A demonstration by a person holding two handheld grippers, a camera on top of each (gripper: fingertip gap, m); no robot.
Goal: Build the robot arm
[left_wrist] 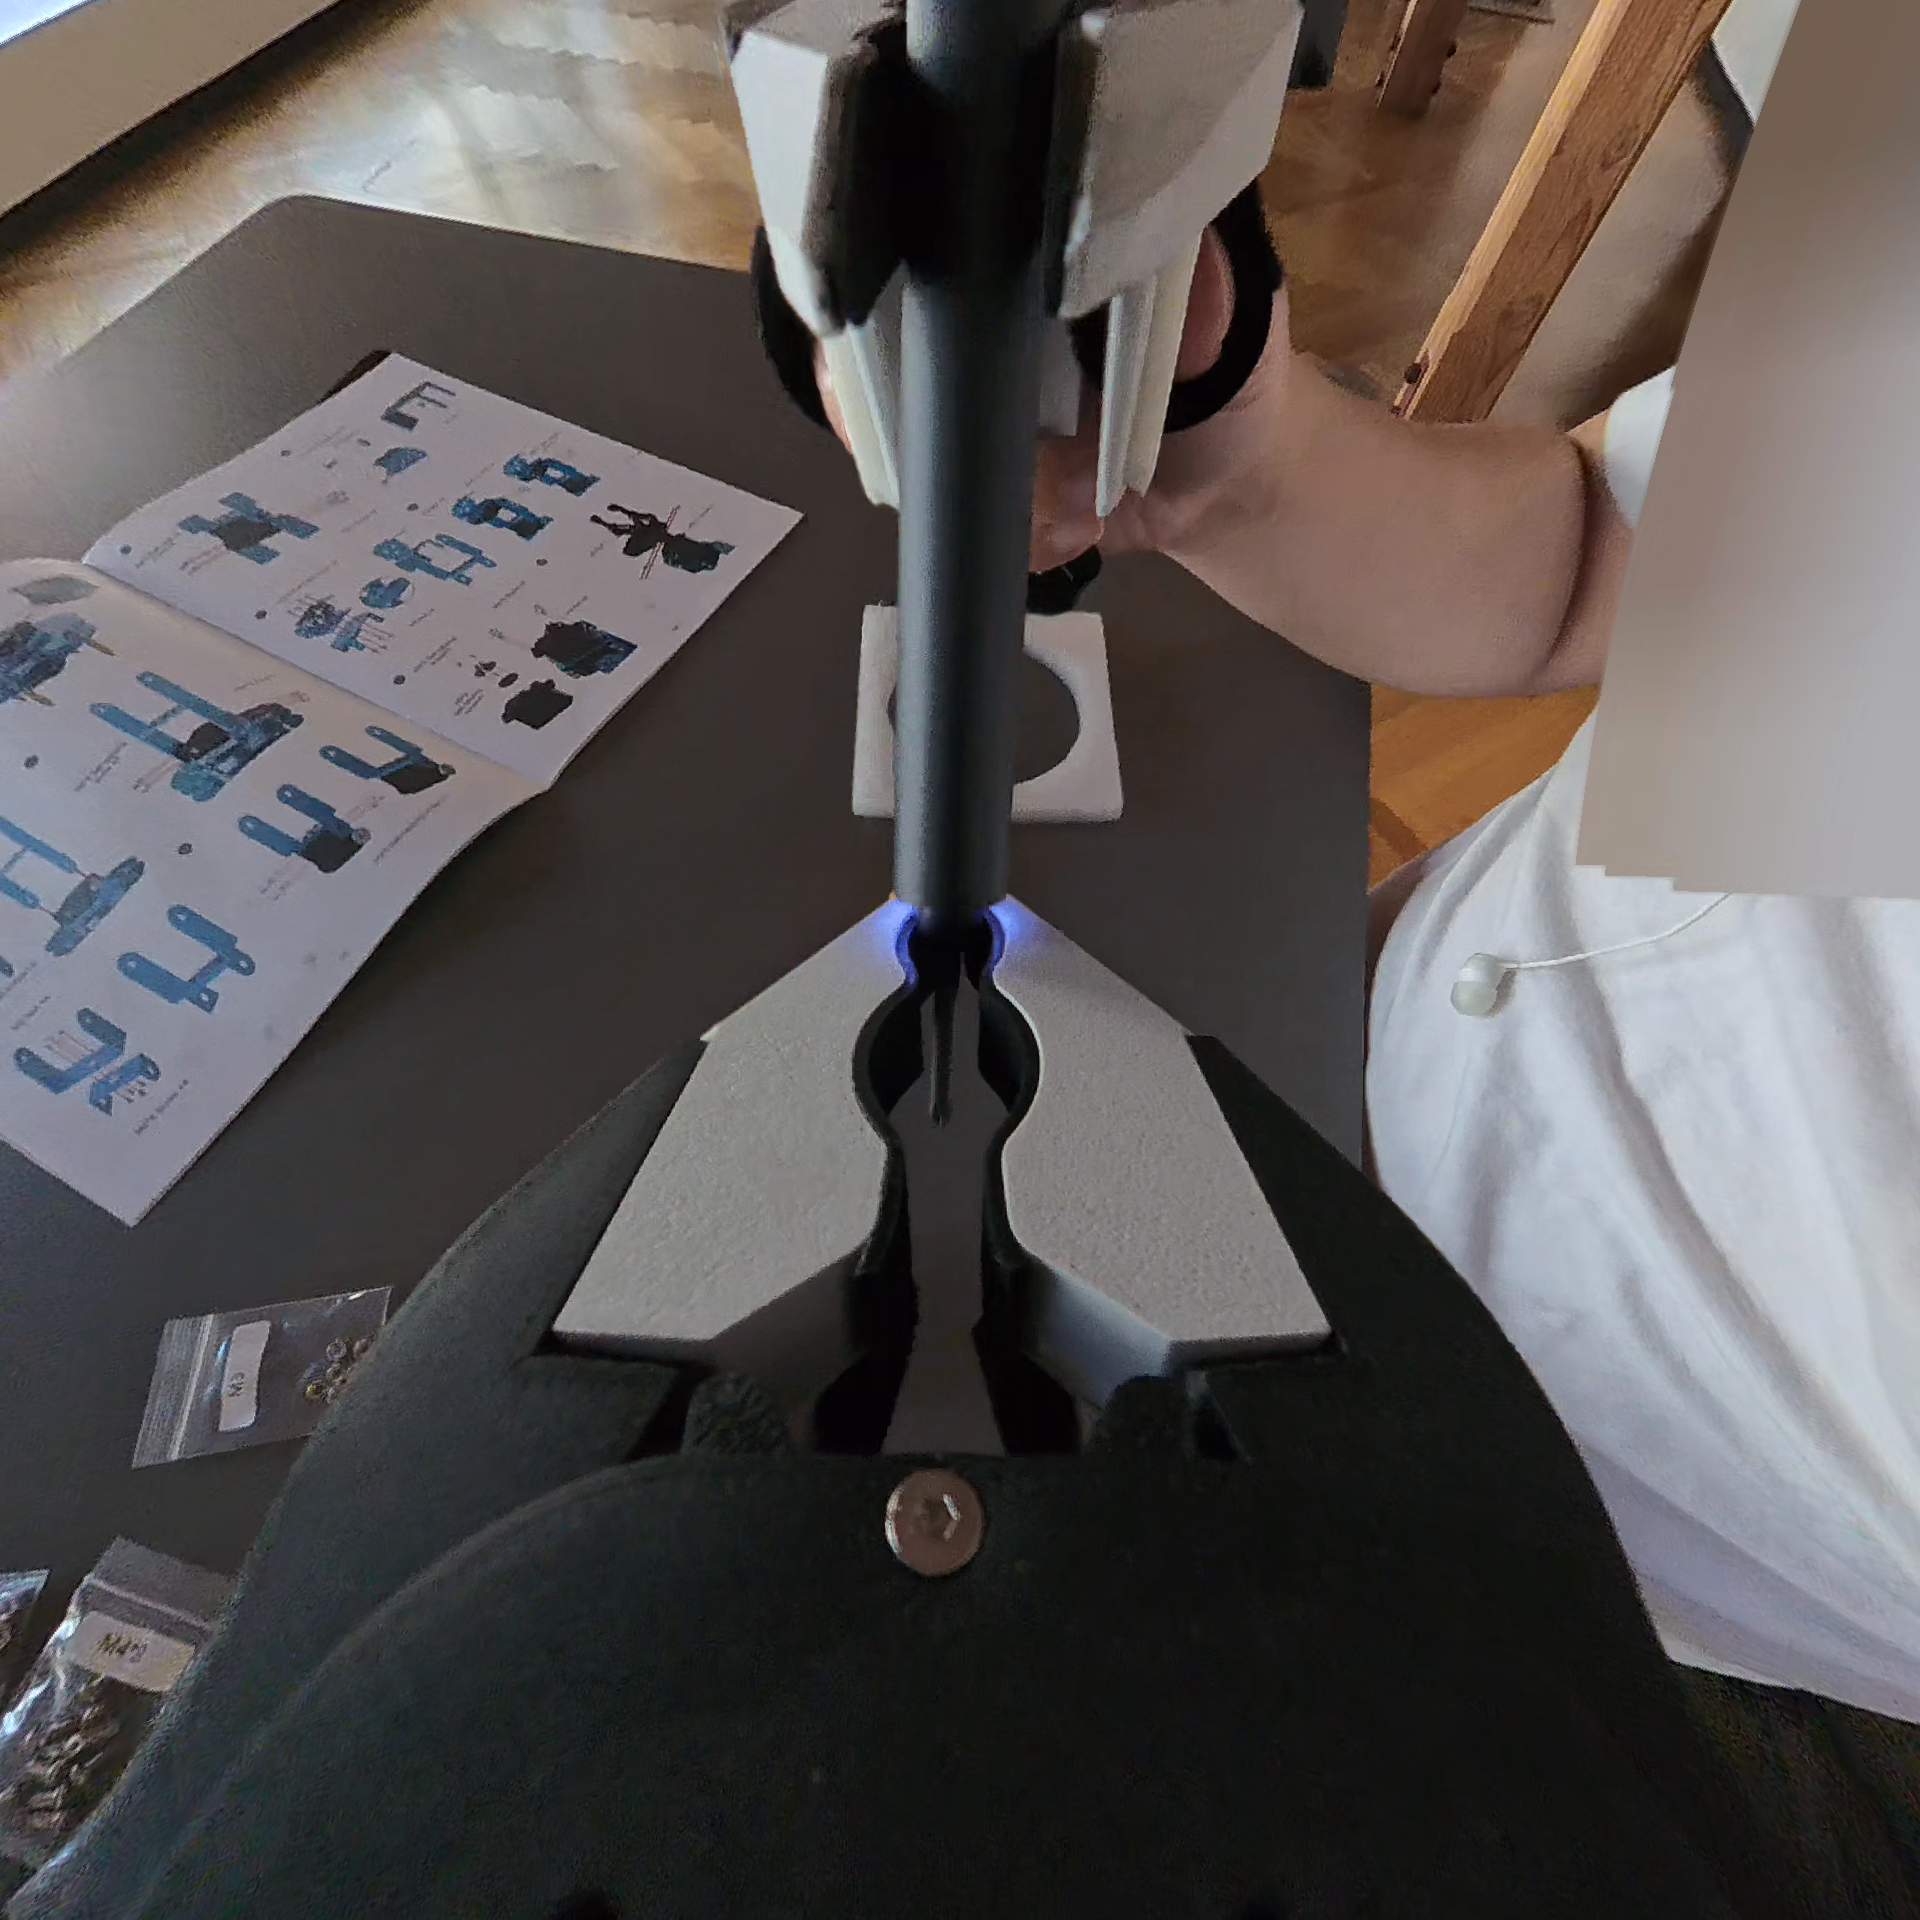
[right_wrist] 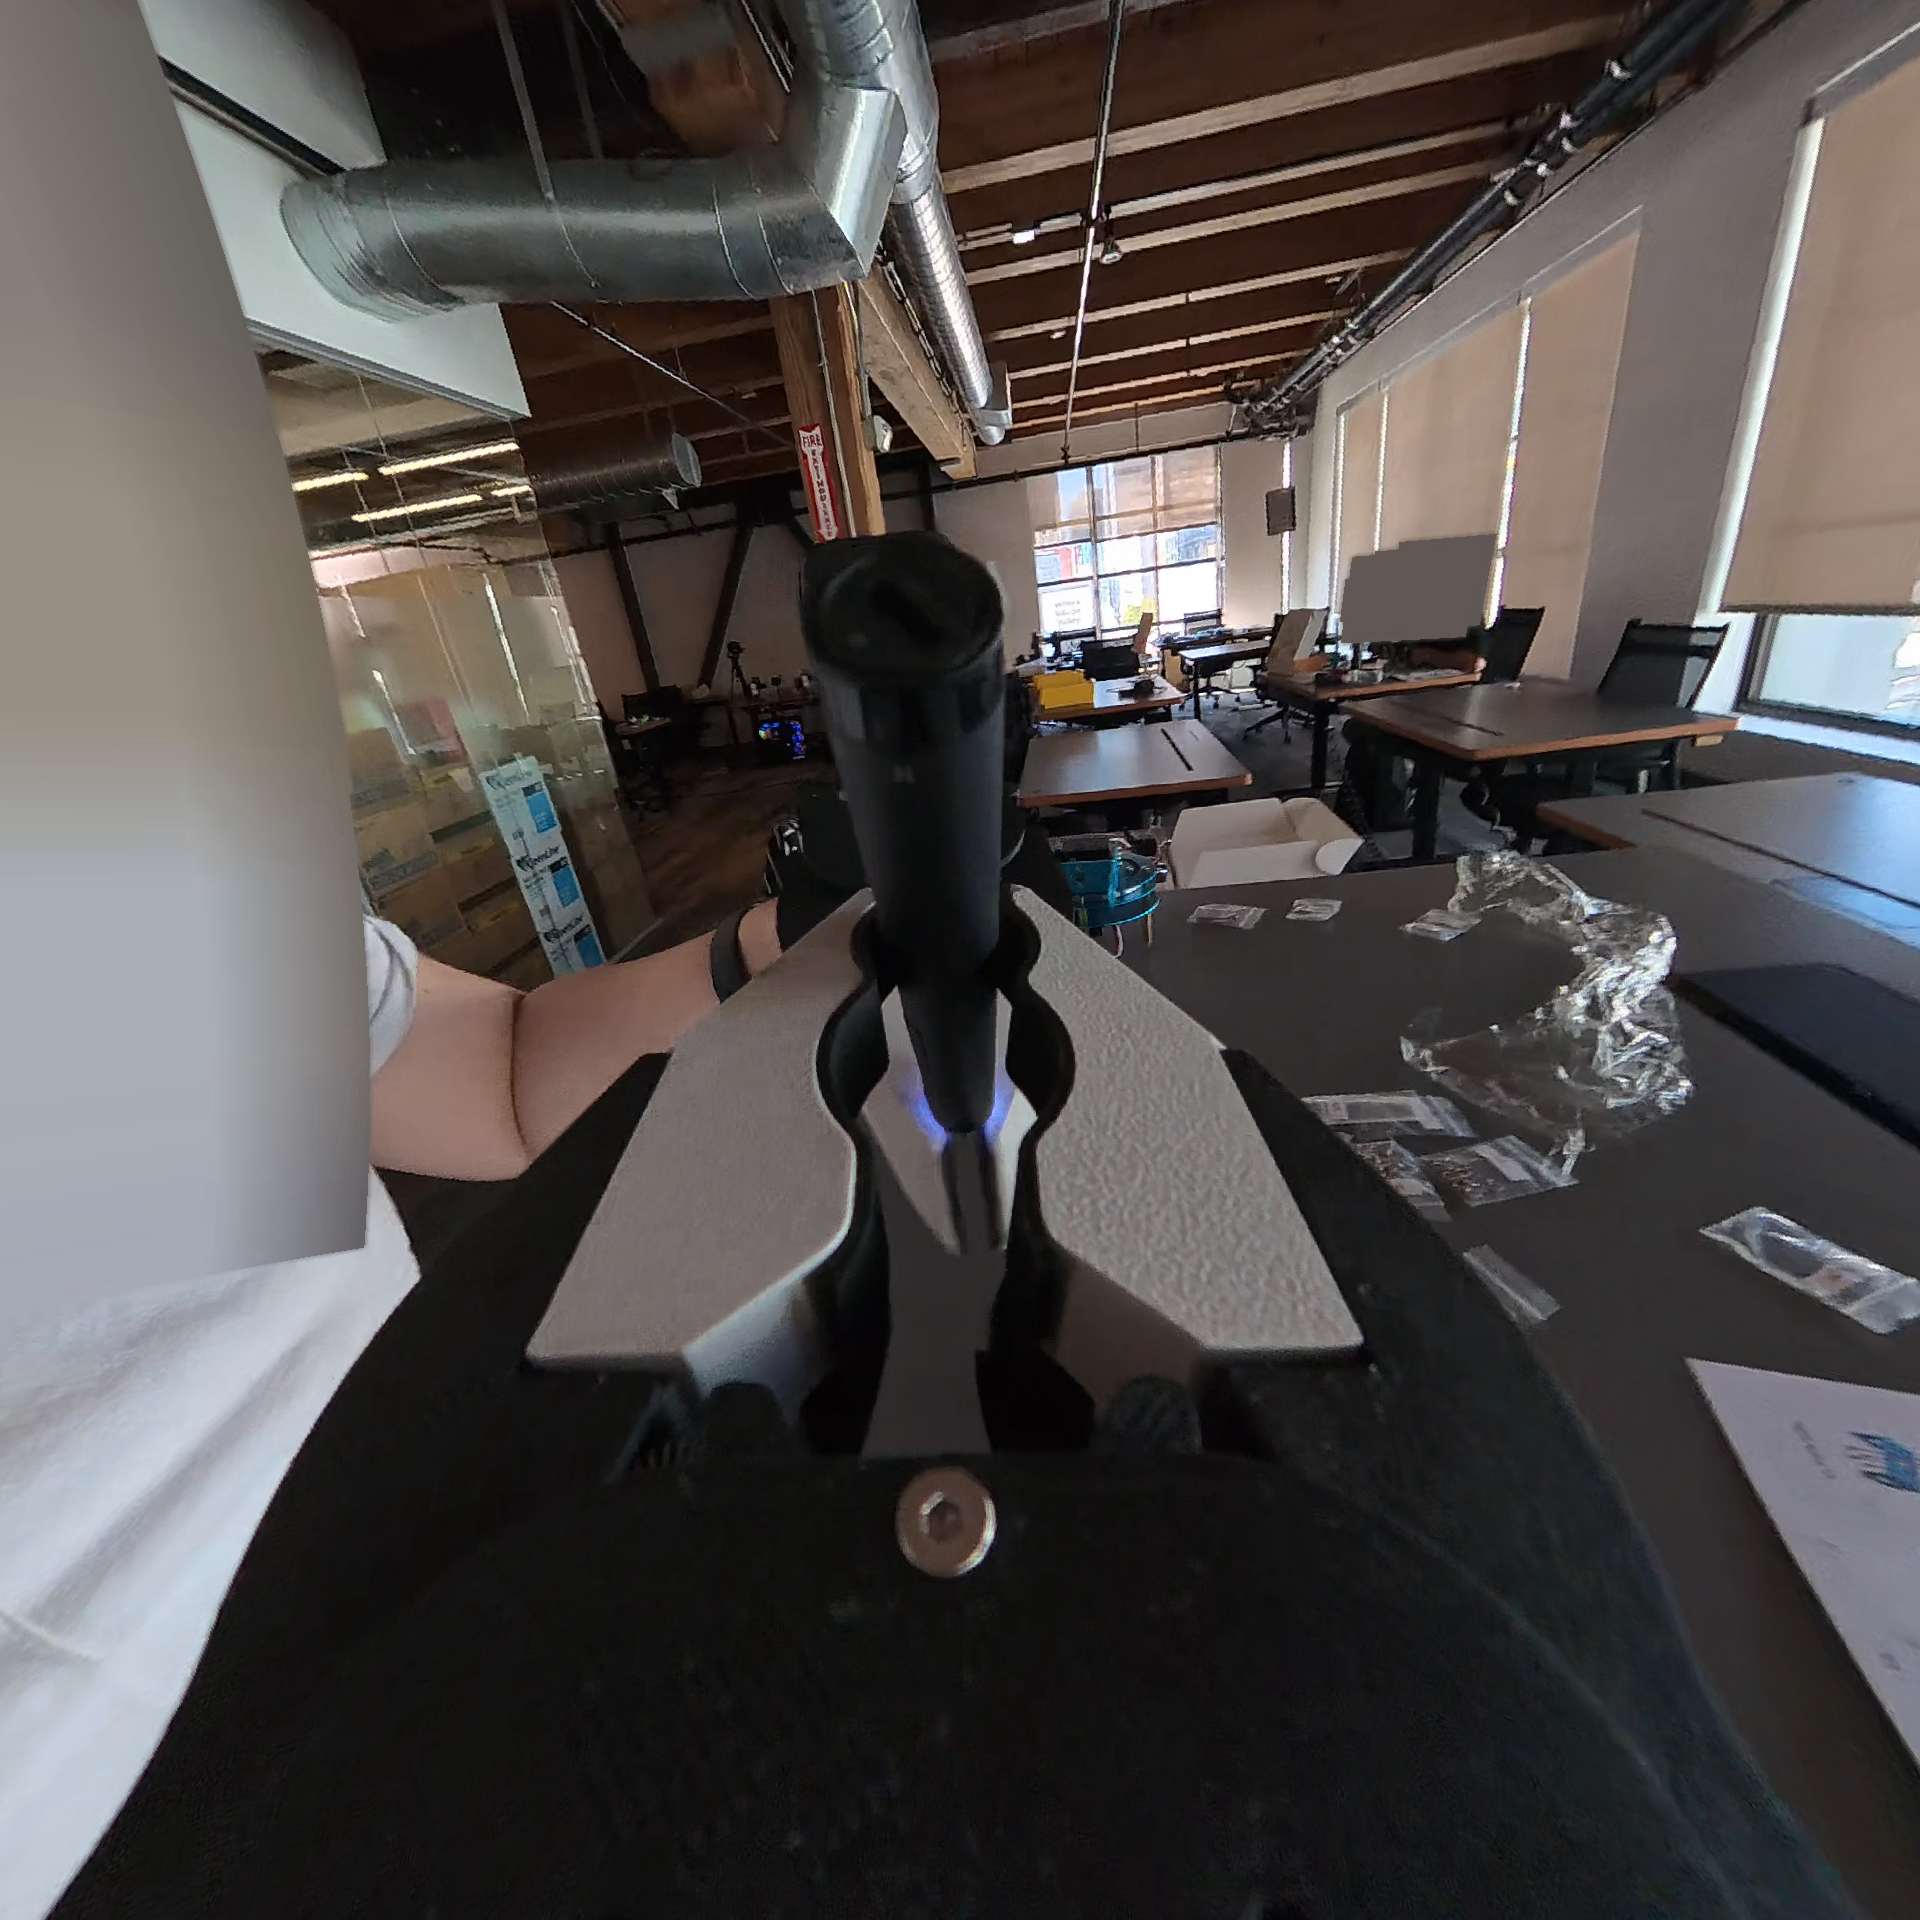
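Observation:
A black electric screwdriver [left_wrist: 951, 623] with a blue light at its nose runs between my two grippers. My left gripper [left_wrist: 948, 951] is shut on the thin bit just below the glowing nose; the bit's end reaches back between the white fingers [left_wrist: 790, 1143]. My right gripper [left_wrist: 982, 156] shows at the top of the left wrist view, shut around the screwdriver's body. In the right wrist view the right gripper [right_wrist: 940, 940] clamps the screwdriver [right_wrist: 925, 790] at its fingertips, with the end cap up and the bit [right_wrist: 971, 1195] pointing down between its fingers.
On the dark table [left_wrist: 623, 987] lie an open instruction booklet [left_wrist: 312, 727], a white foam square with a round hole [left_wrist: 1075, 748] and small parts bags [left_wrist: 260, 1371]. A person in a white shirt [left_wrist: 1662, 1247] sits at the right. Crumpled clear plastic [right_wrist: 1558, 997] and a blue assembly [right_wrist: 1117, 883] also show. The left gripper's tips are roughly 9 centimeters from the right gripper's.

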